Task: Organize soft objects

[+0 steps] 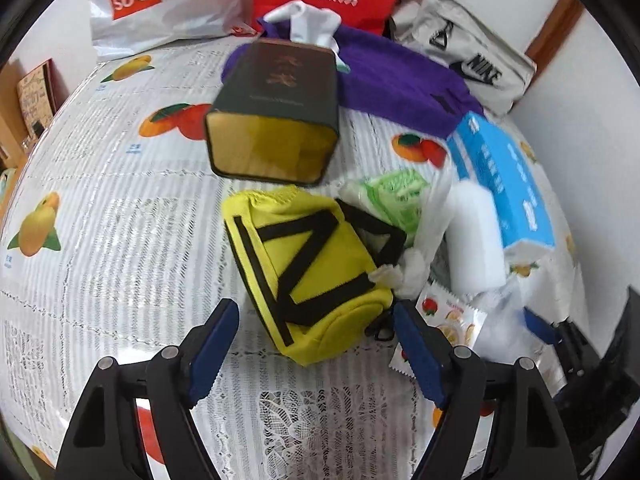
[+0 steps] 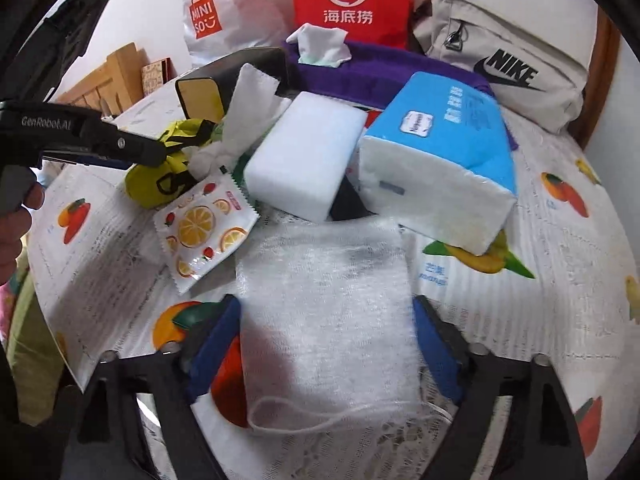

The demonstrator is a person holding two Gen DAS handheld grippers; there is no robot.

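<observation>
Two grippers worked over a table covered in a fruit-print lace cloth [image 1: 120,216]. The left gripper [image 1: 316,344] had its blue-padded jaws spread wide, holding nothing; a yellow pouch with black straps [image 1: 308,272] lay between them, its near end just ahead of the fingertips, touching neither pad as far as I could tell. At twelve o'clock from the pouch lay a dark green tin [image 1: 276,120] on its side, gold interior facing the camera. Behind the tin stretched a purple cloth [image 1: 396,80] with a white rag [image 1: 304,20] on top. At two o'clock from the pouch sat a green tissue pack [image 1: 400,196], and farther toward three o'clock a white sponge block [image 1: 476,232] and a blue tissue pack [image 1: 504,184].

The right gripper [image 2: 326,344] was likewise spread open and empty, with a white gauze cloth [image 2: 328,300] lying flat between its jaws; whether the pads touched it could not be told. At twelve o'clock from the gauze sat the sponge block [image 2: 304,152], at one o'clock the blue tissue pack [image 2: 436,160], at ten o'clock a fruit-print sachet [image 2: 204,232]. The left gripper [image 2: 156,154] showed at nine o'clock of this view, over the yellow pouch [image 2: 160,184].

Along the far edge stood a Miniso bag [image 2: 216,12], a red Haidilao bag [image 2: 352,0] and a grey Nike bag [image 2: 504,64].
</observation>
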